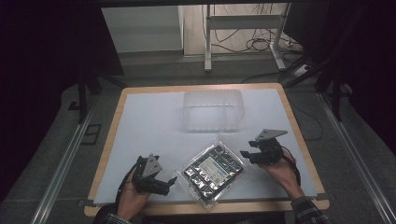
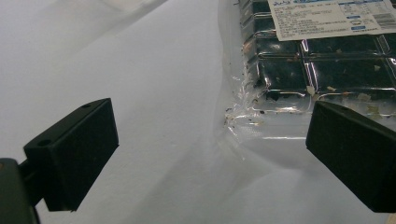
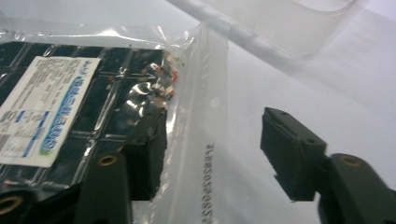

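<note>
Sealed packet (image 1: 213,171) holds dark blocks; clear tub (image 1: 213,109) beyond; left tool (image 1: 171,184), right tool (image 1: 246,155) both wide.

Wooden table (image 1: 114,122) under white sheet (image 1: 149,121); clear plastic container (image 1: 213,110) far centre, sealed dark packet (image 1: 214,170) near centre.

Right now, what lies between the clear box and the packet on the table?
Nothing: in the high view only bare white table cover separates the clear box from the packet.
</note>
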### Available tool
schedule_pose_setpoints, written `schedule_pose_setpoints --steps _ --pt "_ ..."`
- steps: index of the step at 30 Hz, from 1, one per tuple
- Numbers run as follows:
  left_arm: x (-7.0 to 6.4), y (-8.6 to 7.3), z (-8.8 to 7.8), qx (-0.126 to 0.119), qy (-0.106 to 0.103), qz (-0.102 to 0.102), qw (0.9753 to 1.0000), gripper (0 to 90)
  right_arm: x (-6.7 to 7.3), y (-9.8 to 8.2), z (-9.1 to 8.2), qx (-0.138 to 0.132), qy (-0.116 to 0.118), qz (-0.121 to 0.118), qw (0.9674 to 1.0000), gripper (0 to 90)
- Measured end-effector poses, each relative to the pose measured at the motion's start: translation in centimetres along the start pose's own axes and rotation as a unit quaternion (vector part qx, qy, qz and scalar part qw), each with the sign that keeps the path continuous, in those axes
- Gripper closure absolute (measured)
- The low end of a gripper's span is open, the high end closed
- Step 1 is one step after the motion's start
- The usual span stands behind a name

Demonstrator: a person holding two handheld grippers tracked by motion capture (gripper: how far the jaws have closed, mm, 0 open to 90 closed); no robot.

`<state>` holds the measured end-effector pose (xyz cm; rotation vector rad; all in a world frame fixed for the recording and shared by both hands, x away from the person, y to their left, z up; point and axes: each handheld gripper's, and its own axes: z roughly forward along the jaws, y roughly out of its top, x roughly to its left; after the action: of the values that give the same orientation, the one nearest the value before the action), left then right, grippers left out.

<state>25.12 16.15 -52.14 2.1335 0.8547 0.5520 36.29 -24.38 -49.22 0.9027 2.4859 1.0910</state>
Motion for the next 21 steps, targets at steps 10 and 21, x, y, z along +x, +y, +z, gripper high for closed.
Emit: schedule_pose_setpoints --steps 10,21 --pt "-0.1 0.0 0.1 0.003 0.000 0.004 1.0000 2.0 -1.0 0.2 1.9 0.008 0.038 0.004 0.9992 37.5" --pt "-0.2 0.0 0.2 0.006 -0.001 0.009 0.9999 2.0 -0.2 0.7 2.3 0.021 0.088 0.020 0.9957 61.9"
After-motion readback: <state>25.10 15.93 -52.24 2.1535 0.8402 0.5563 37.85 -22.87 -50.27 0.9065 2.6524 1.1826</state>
